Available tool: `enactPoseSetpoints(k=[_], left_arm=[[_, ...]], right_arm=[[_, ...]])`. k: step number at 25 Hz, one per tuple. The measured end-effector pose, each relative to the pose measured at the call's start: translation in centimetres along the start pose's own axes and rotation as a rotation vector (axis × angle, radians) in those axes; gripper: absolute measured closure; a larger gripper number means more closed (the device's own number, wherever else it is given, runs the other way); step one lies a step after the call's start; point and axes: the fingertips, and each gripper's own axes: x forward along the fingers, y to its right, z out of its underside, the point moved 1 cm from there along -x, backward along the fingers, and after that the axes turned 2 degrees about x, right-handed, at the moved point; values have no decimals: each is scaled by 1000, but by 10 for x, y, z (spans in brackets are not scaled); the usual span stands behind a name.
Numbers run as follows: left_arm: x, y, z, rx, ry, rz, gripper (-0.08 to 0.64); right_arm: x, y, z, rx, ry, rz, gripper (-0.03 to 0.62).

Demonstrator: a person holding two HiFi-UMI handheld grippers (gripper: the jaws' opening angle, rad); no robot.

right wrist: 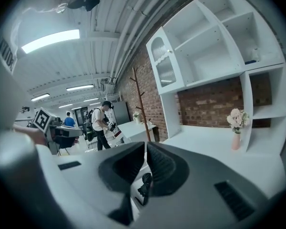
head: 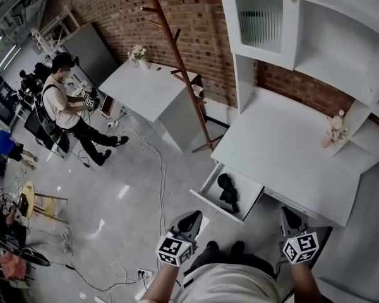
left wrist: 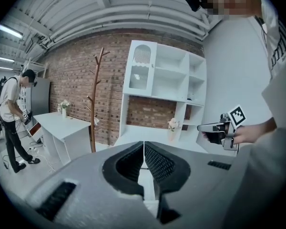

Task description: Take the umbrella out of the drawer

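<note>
A folded black umbrella [head: 227,192] lies in the open white drawer [head: 210,182] that sticks out of the desk's front left. My left gripper [head: 188,221] hovers just short of the drawer's near corner, jaws shut and empty; in the left gripper view its pads [left wrist: 143,143] meet. My right gripper [head: 289,218] hangs before the desk's front edge, right of the drawer, also shut with nothing in it. Below the closed jaws [right wrist: 146,144] in the right gripper view, a sliver of the umbrella [right wrist: 144,187] shows. Each gripper sees the other: right gripper [left wrist: 202,127], left gripper [right wrist: 69,130].
The white desk [head: 284,150] carries a hutch of shelves [head: 341,36] and a small vase of flowers [head: 333,131]. A wooden coat stand [head: 177,55] rises left of it. Farther left stand a white table [head: 142,87] and a person [head: 66,106]. Cables [head: 161,169] trail over the floor.
</note>
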Motion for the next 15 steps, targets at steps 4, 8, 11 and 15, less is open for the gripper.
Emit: enactPoseSetpoints(k=[4,8,11,15], left_arm=[[13,4,-7,3,-8,28,534],[28,3,-4,3,-20,57,534],[48,-5,7,-9,-36,60,534],[79,-21,24,-42,-61,54,534]], right_arm=[[-2,8,-4,16,-7,19,557],[-1,12,1,35,-10,26,557],[5,18,6,40,-1,27,558],[13,29,12,36,-7,51,558]])
